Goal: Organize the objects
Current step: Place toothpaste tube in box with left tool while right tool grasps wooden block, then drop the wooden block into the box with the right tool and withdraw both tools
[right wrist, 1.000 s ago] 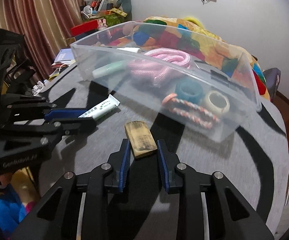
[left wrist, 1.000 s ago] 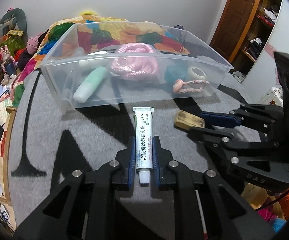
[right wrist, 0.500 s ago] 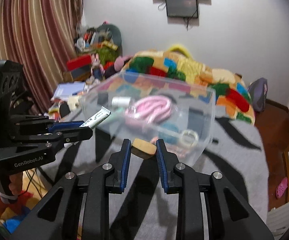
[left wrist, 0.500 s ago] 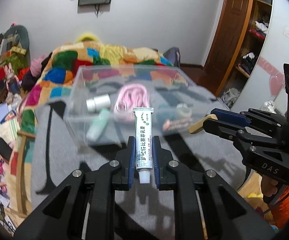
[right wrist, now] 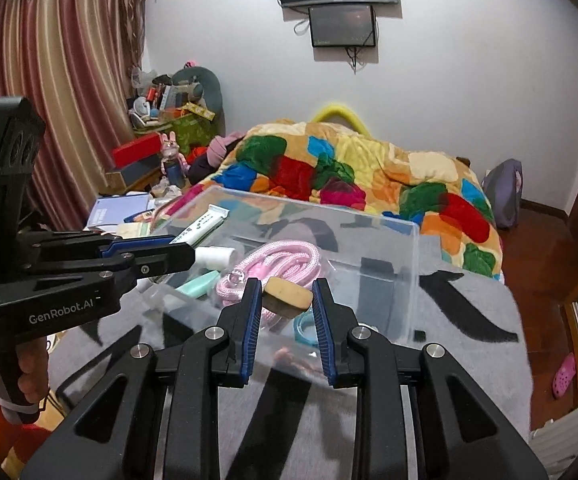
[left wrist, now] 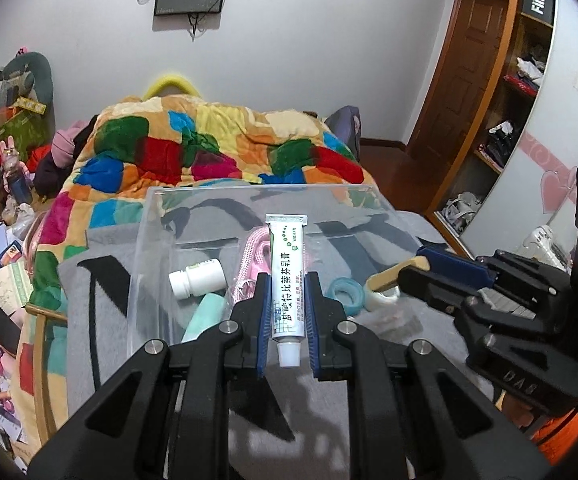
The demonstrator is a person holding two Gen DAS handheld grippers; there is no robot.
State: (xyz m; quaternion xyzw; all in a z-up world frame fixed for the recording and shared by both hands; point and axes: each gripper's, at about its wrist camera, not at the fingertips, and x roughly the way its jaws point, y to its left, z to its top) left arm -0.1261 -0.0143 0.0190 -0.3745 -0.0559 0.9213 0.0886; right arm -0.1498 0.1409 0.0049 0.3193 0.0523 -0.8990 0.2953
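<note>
Left tool [left wrist: 285, 326]: I have it squeezed tight on the white tube [left wrist: 287, 280], up in the air over the clear box [left wrist: 149, 248].
Right tool [right wrist: 283, 316]: I have it pinched on the small tan block [right wrist: 289, 296], up over the box too.
In the box: a pink rope [right wrist: 285, 260], a white bottle [left wrist: 198, 278], a mint tube [left wrist: 205, 316] and tape rolls [left wrist: 343, 290] lie inside.
Left to do: I think both things just need dropping in.
Under it all: a gray blanket [left wrist: 101, 308].
</note>
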